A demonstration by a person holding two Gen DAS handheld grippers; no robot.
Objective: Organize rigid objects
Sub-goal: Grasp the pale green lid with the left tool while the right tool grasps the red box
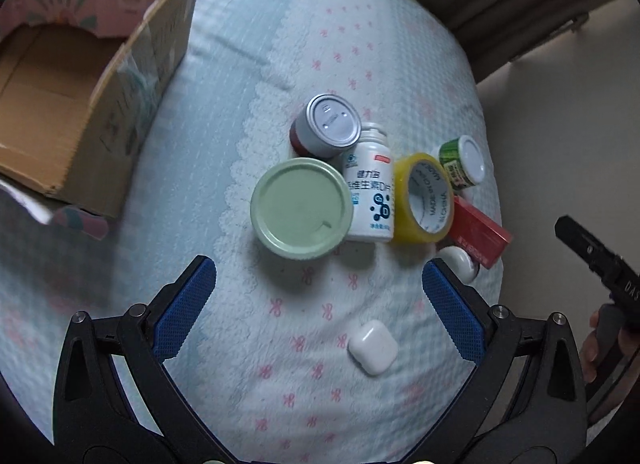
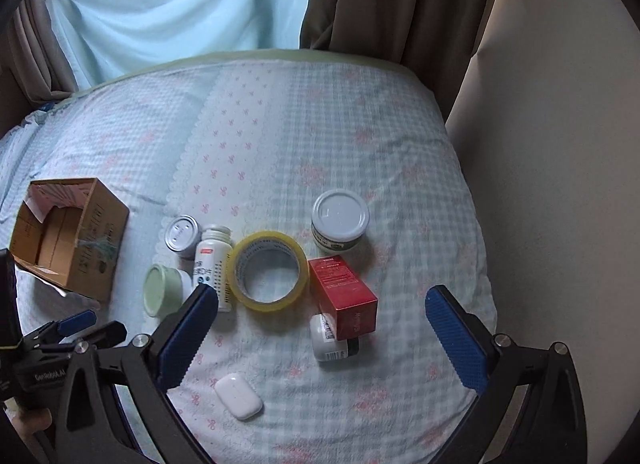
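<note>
A cluster of objects lies on the bed: a green-lidded jar point(image 1: 302, 208) point(image 2: 162, 291), a silver-topped can point(image 1: 330, 126) point(image 2: 183, 237), a white vitamin bottle point(image 1: 370, 188) point(image 2: 212, 260), a yellow tape roll point(image 1: 424, 198) point(image 2: 267, 266), a red box point(image 1: 478, 236) point(image 2: 344, 296), a white-lidded green jar point(image 1: 464, 162) point(image 2: 339, 220), a small white bottle point(image 1: 460, 262) point(image 2: 332, 340) and a white earbud case point(image 1: 373, 347) point(image 2: 239, 395). My left gripper point(image 1: 320, 284) is open above the case, empty. My right gripper point(image 2: 322, 304) is open over the red box, empty.
An open cardboard box point(image 1: 72, 100) point(image 2: 68, 236) stands at the left on the bedspread point(image 2: 320, 136). Brown curtains point(image 2: 400, 0) and a beige wall point(image 2: 560, 144) bound the bed at the right. The left gripper shows at the lower left of the right wrist view point(image 2: 76, 324).
</note>
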